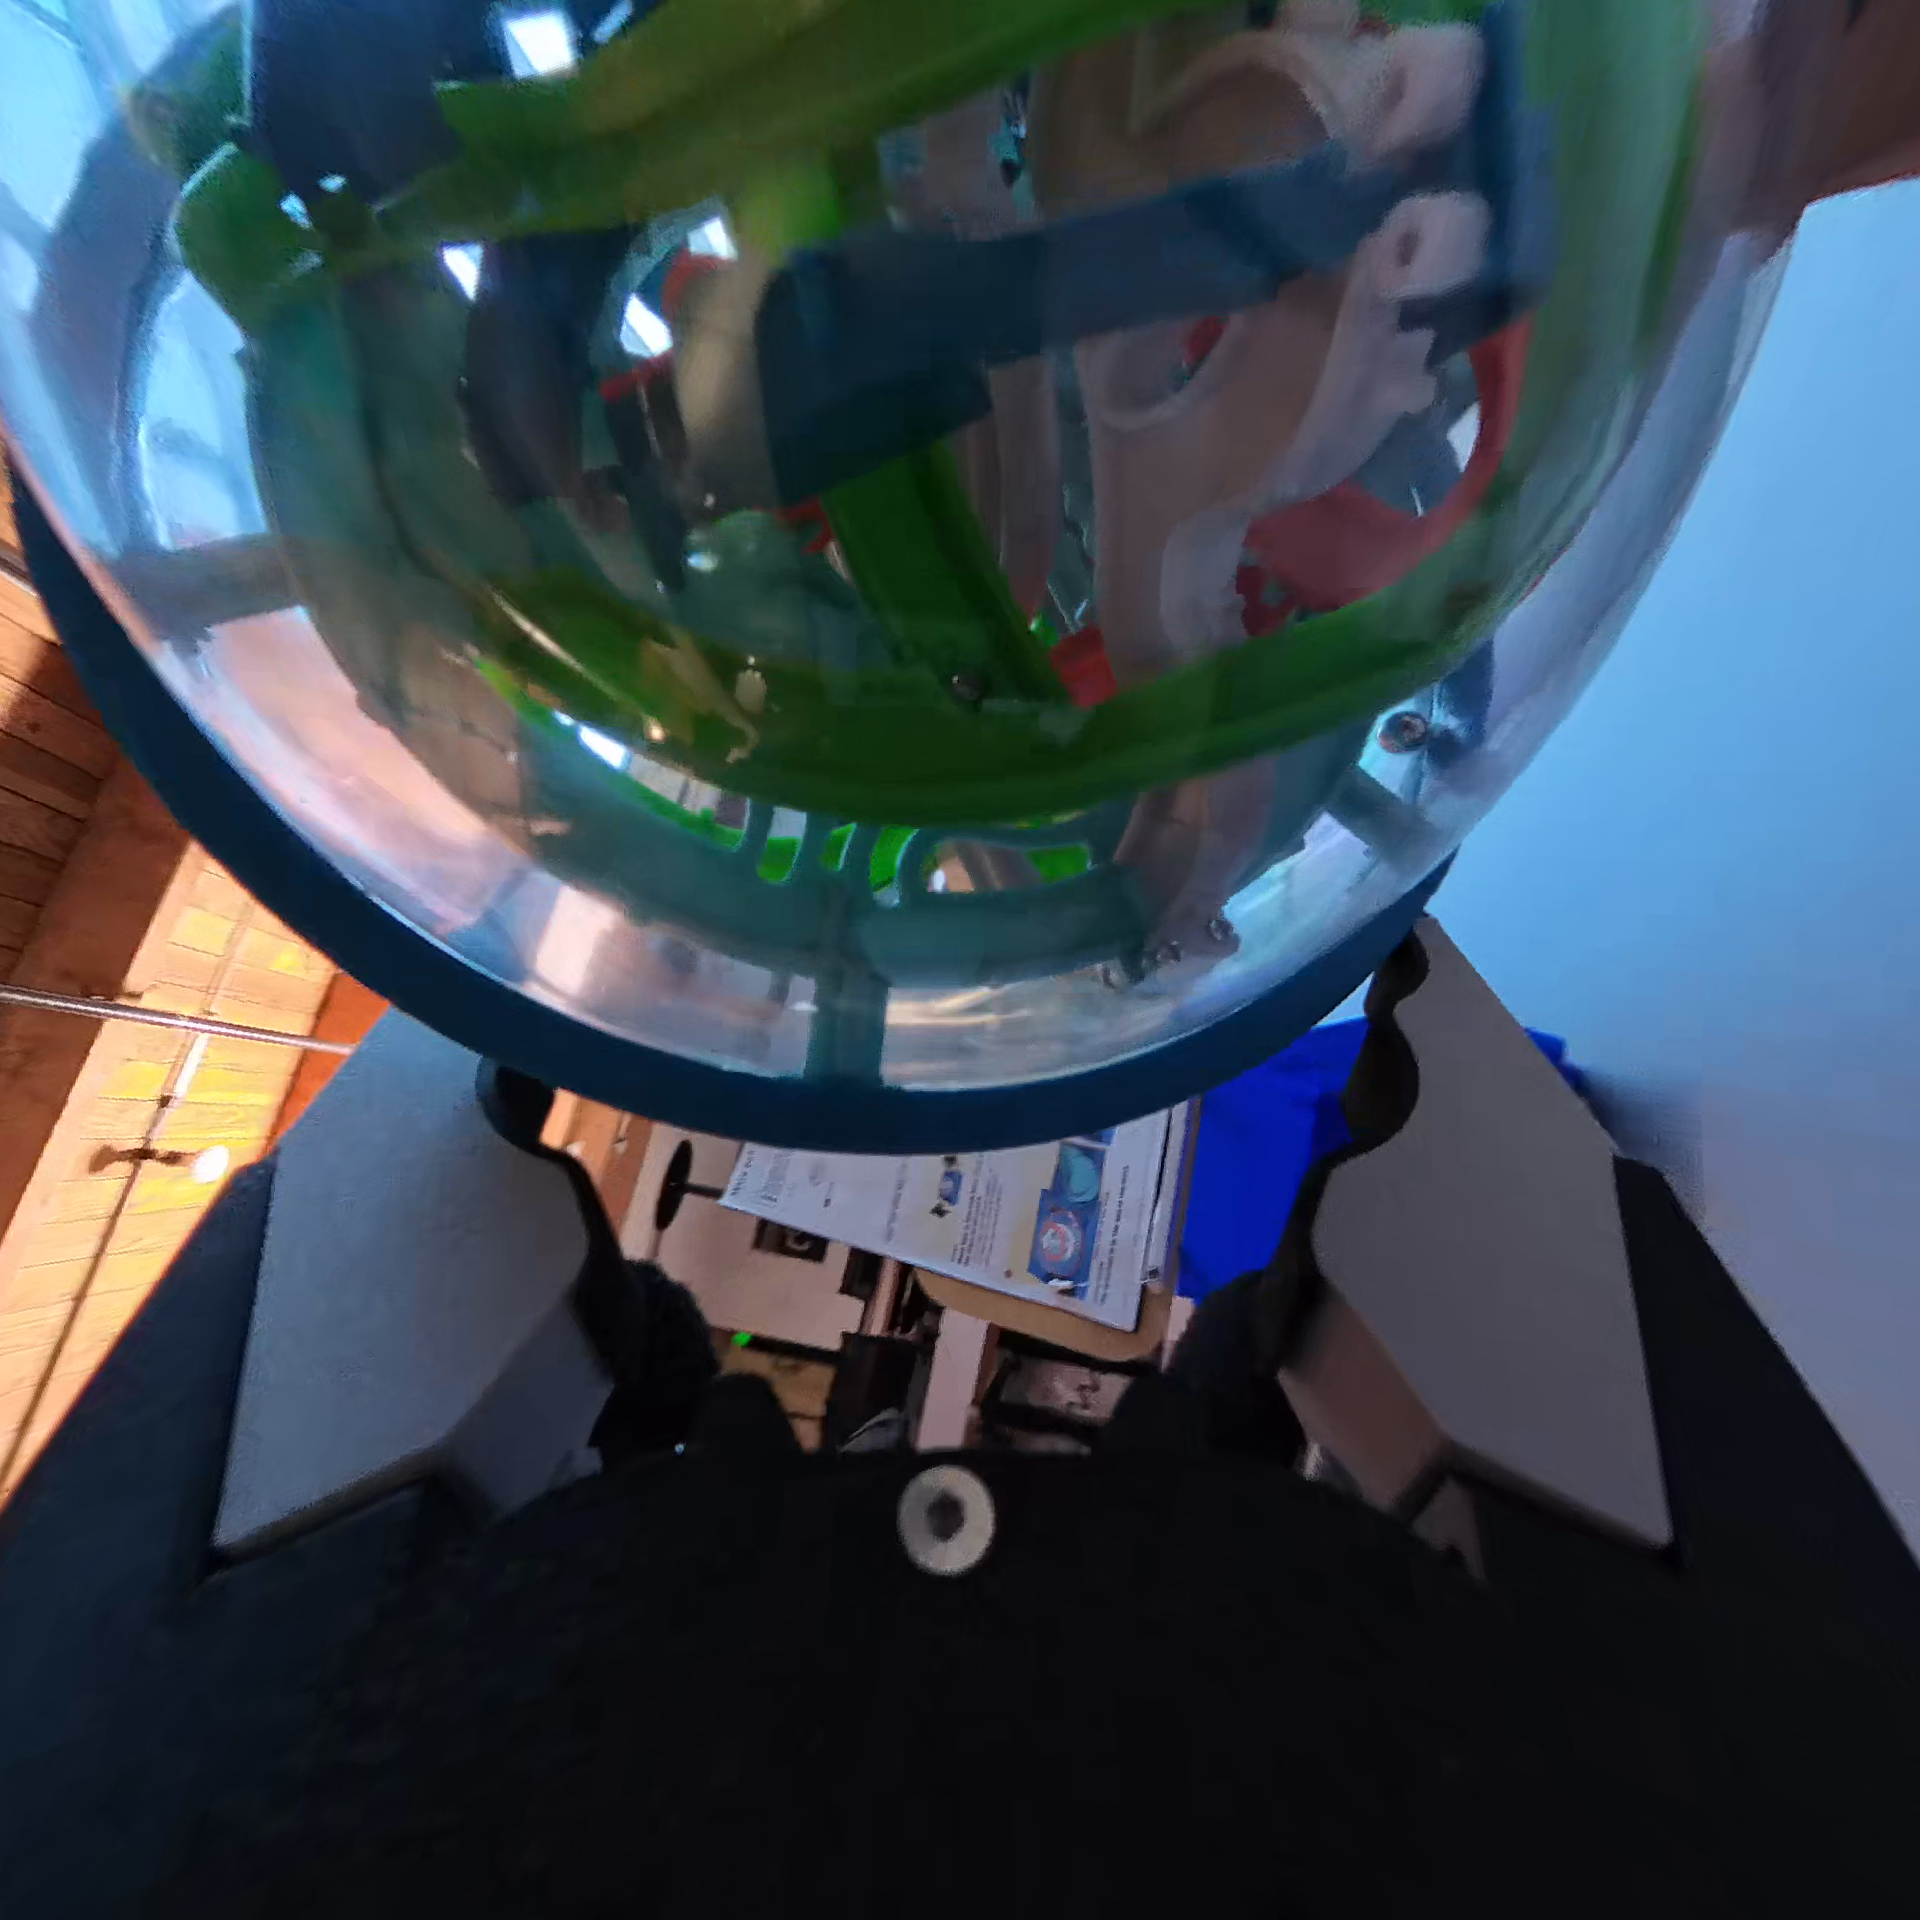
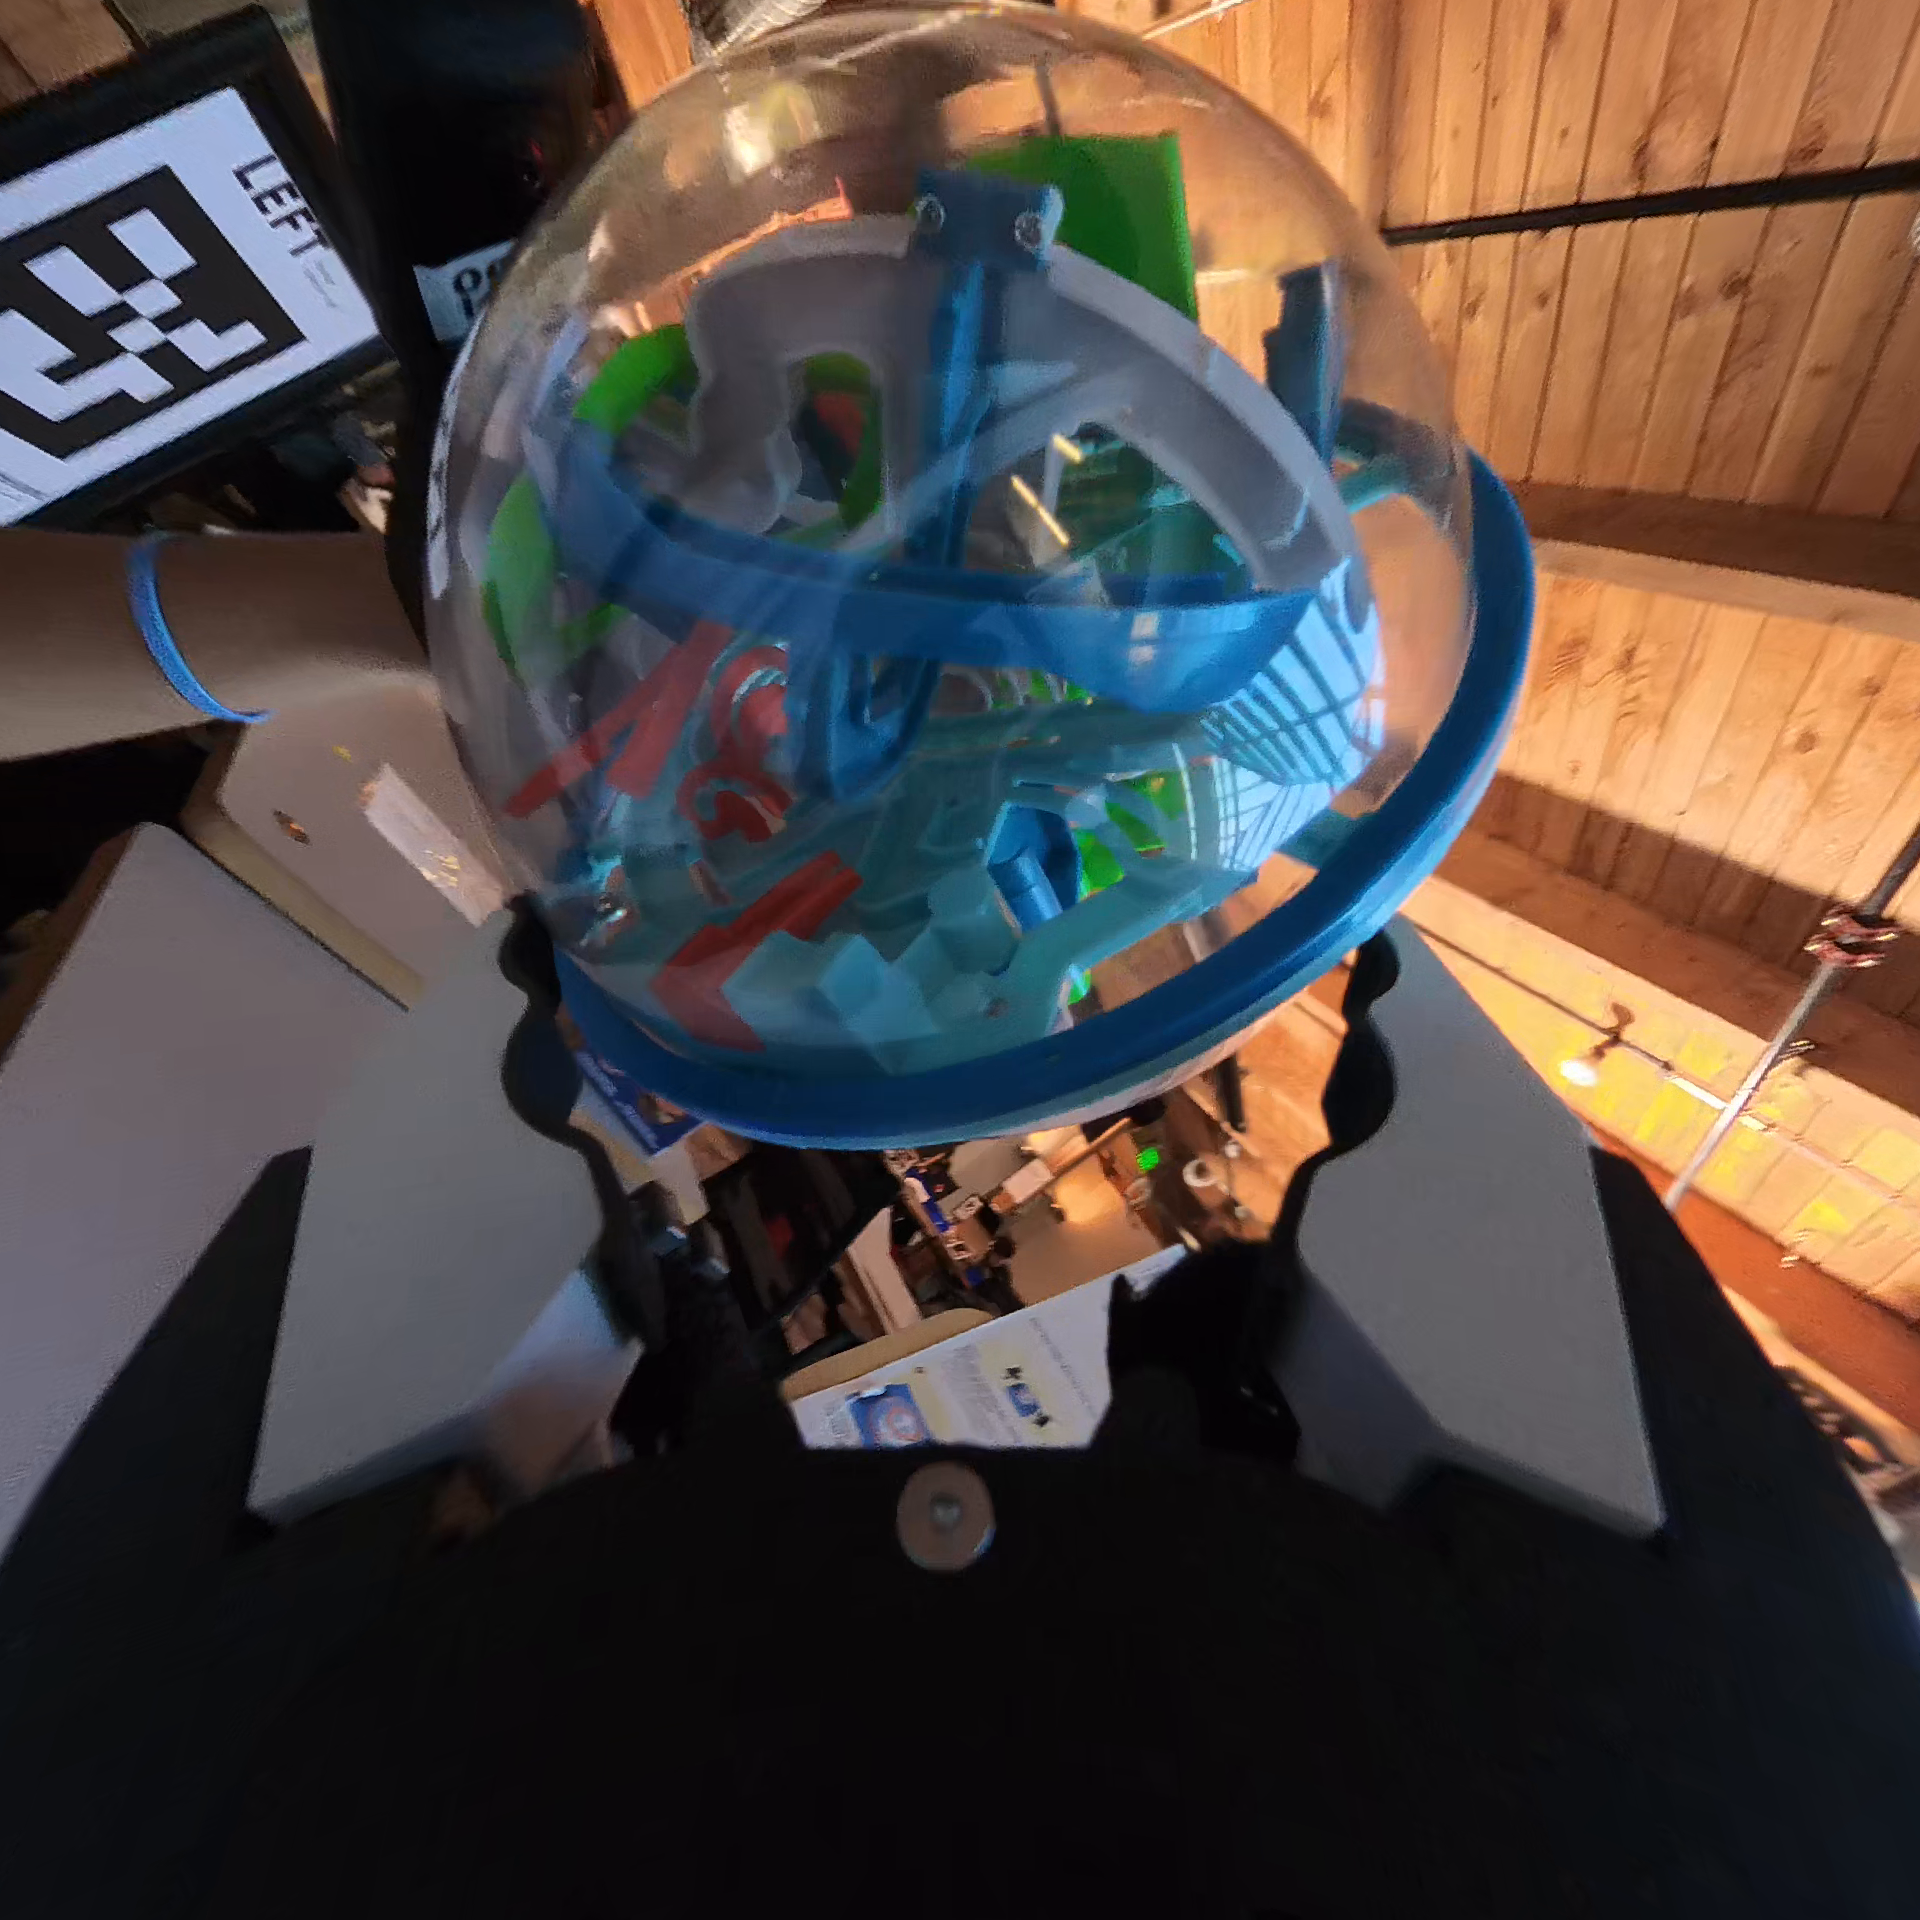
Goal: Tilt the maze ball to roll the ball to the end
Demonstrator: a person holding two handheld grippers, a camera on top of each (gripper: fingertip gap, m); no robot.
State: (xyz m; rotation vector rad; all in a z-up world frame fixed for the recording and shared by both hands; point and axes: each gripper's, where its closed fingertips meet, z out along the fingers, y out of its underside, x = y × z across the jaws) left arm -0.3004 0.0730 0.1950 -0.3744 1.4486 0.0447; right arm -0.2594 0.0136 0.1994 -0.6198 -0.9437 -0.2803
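The maze ball [image 1: 831, 520] is a clear sphere with a blue band around its middle and green, blue, red and pale tracks inside. It fills the top of the left wrist view. My left gripper [image 1: 951, 1049] grips it, with both fingertips [image 1: 509, 1091] against the blue band. A small shiny bead [image 1: 1403, 730] sits by the green track; I cannot tell if it is the ball. In the right wrist view the maze ball [image 2: 935, 623] is held up, tilted. My right gripper [image 2: 951, 966] holds its lower part between its fingertips [image 2: 1371, 966].
A printed sheet on a board [image 1: 966, 1226] and something blue [image 1: 1268, 1143] lie beyond the left gripper. In the right wrist view a forearm with a blue wristband [image 2: 260, 623] and the other gripper's black-and-white marker tag [image 2: 156, 312] are at the left. Wooden planks [image 2: 1662, 312] are behind.
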